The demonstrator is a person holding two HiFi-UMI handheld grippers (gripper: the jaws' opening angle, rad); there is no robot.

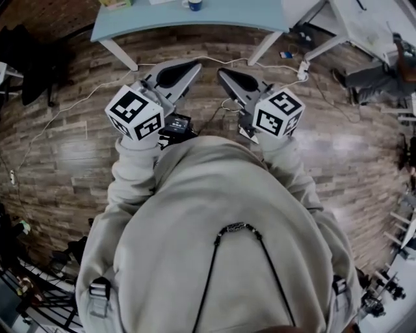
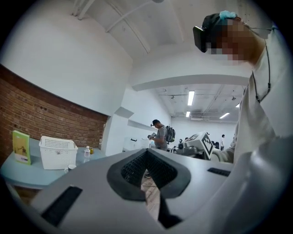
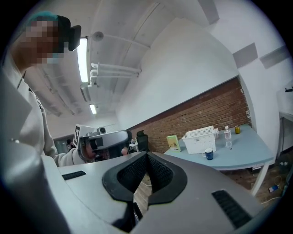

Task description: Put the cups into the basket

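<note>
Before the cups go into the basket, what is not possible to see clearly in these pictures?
1. Inside of the basket: right gripper view, its own walls hide it.
2. The table: head view, cut by the top edge; basket out of frame.
3. The blue cup: head view, top edge cuts it.
4. A small cup: left gripper view, tiny, lower part behind the left gripper; colour unclear.

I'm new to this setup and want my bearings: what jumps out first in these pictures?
The left gripper and right gripper are held side by side before the person's pale hoodie, both shut and empty. Beyond them, a light blue table by a brick wall carries a white basket, with a dark blue cup standing on the table outside it.
</note>
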